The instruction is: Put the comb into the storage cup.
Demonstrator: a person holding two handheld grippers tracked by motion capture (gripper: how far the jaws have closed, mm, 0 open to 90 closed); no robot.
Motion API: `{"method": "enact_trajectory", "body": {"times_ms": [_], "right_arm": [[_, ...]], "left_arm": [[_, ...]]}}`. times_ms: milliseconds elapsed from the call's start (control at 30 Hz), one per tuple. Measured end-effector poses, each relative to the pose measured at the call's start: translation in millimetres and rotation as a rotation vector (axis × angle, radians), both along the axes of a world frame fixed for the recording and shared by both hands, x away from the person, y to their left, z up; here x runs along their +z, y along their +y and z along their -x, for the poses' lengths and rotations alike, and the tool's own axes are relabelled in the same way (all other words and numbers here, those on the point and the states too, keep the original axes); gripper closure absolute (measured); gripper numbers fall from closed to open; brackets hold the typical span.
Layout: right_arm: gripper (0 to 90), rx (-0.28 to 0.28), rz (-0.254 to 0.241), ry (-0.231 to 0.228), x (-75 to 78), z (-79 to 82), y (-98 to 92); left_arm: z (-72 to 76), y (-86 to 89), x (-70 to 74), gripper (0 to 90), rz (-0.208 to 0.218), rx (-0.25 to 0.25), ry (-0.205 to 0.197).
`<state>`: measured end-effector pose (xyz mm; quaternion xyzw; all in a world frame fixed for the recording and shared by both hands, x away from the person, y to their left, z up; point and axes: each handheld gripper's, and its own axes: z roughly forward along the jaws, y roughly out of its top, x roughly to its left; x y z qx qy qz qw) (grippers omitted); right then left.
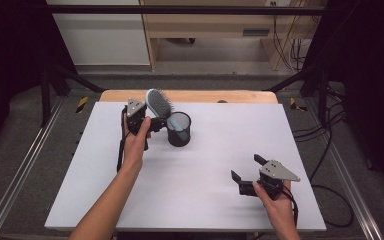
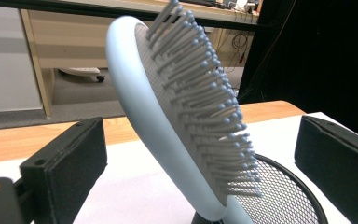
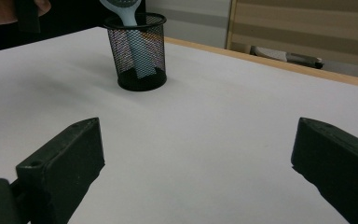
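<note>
A pale blue hairbrush point(image 1: 159, 104) stands handle-down in a black mesh cup point(image 1: 179, 130) at the back left of the white table point(image 1: 205, 205). It leans left, bristles facing right. My left gripper point(image 1: 156, 123) is open beside the cup. In the left gripper view the brush head point(image 2: 168, 116) rises between the two jaws of that gripper point(image 2: 200, 156), touching neither, with the cup's rim point(image 2: 289, 186) below. My right gripper point(image 1: 246, 167) is open and holds nothing at the front right. From the right gripper point(image 3: 198, 154) view, the cup point(image 3: 137, 51) and brush handle point(image 3: 131, 18) stand far off.
A wooden table edge point(image 1: 190, 95) runs along the back of the white sheet. Metal frame rails point(image 1: 25, 160) flank the left side and cables point(image 1: 330, 150) trail on the floor at the right. A wooden cabinet point(image 1: 205, 30) stands beyond the table.
</note>
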<state>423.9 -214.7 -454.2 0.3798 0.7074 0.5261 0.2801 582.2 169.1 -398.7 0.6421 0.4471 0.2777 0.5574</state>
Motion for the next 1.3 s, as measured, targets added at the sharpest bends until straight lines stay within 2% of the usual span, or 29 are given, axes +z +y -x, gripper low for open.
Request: {"method": "enact_trajectory", "body": {"times_ms": [200,433,567,767,1067,1300], "right_arm": [[2.8,0.0,0.004,0.0,-0.2,0.3,0.5],[2.7,-0.001,0.007,-0.001,-0.4,0.0,0.6],[2.8,-0.002,0.003,0.0,-0.1,0.1,0.4],[2.7,-0.002,0.0,0.0,0.1,0.2,0.3],[2.7,-0.002,0.005,-0.007,0.9,0.9,0.8],[2.8,0.001,0.001,-0.003,0.8,1.2,1.2]], "left_arm": [[2.5,0.7,-1.1,2.2,0.002,-0.006,0.001],[5.9,2.2,-1.0,2.2,-0.01,-0.001,-0.017],[8.0,3.7,0.3,2.2,0.014,-0.002,-0.022],[13.4,3.3,3.9,2.2,0.002,-0.012,-0.041],[23.3,1.5,9.0,2.1,-0.005,-0.03,-0.044],[32.1,6.4,8.2,2.1,-0.019,-0.03,-0.031]]}}
